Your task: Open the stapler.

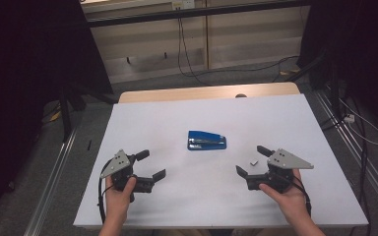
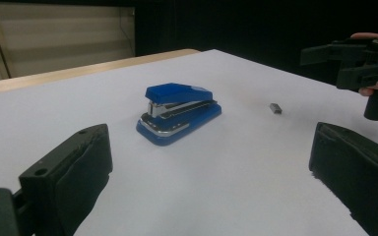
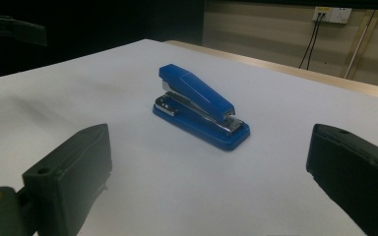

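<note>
Both grippers (jaws apart) flank the stapler, untouched.

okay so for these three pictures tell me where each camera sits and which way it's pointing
High view: above the person's side, looking forward and down on the white table; shows both hands, the left gripper and right gripper.
Left gripper view: rides the left gripper, looking between its open jaws toward the blue stapler and a small grey block; the right gripper shows farther off.
Right gripper view: rides the right gripper, looking between its open jaws at the stapler.
Shared: all three show the stapler.
</note>
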